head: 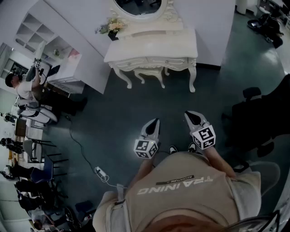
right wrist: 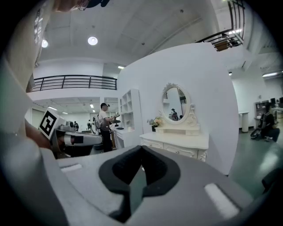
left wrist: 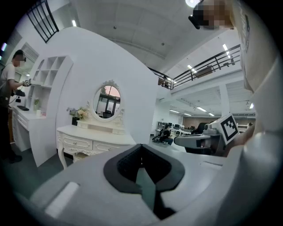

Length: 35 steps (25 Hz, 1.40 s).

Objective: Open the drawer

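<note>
Standing well back from the dressing table (head: 158,43), the left gripper (head: 156,121) and right gripper (head: 190,114) sit at lower centre of the head view. Each has its jaws pressed together on nothing. The drawer (head: 174,60) is in the table's front at upper centre, across dark floor (head: 136,104). A stool (head: 149,70) sits tucked beneath the table, and flowers (head: 113,25) stand at its left end. A shelf unit (head: 41,31) fills the upper left, and a black chair (head: 256,113) stands at right.

Drawers: row of cream-white carved wooden drawer fronts (head: 152,60) with small knobs (left wrist: 75,142), set in the apron of a cream-white curved-leg dressing table (head: 154,43). All flush, shut. Table stands upright against the white wall (head: 206,25), under an oval mirror (head: 138,6).
</note>
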Tool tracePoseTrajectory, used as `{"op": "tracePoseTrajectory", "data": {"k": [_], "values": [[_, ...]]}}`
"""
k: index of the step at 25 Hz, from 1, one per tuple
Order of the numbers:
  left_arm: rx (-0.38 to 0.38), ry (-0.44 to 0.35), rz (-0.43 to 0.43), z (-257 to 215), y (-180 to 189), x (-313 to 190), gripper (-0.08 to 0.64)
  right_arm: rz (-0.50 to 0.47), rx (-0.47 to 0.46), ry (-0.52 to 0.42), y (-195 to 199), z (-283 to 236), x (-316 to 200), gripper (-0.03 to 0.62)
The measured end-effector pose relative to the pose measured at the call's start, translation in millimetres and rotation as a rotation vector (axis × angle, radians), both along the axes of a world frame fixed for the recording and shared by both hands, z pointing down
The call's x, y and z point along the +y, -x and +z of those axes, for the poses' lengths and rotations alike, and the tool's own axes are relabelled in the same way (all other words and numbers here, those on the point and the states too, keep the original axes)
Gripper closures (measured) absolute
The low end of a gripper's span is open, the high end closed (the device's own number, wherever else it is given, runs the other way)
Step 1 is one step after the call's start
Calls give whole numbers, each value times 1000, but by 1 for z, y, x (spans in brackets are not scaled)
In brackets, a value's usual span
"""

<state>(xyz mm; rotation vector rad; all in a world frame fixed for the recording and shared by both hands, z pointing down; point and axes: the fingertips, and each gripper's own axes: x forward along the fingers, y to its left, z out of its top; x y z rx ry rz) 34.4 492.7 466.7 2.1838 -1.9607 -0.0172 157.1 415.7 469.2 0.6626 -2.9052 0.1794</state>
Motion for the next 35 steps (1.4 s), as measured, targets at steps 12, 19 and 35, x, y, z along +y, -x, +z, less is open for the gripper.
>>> {"op": "tracePoseTrajectory", "data": {"k": [12, 19, 35], "values": [[-65, -30, 30, -15, 9, 11, 552, 23, -2, -4, 3, -11, 27, 589], [-57, -33, 50, -9, 17, 10, 552, 22, 34, 11, 14, -6, 35, 589], [41, 54, 114, 40, 32, -24, 552, 31, 128, 74, 29, 24, 30, 589]]}}
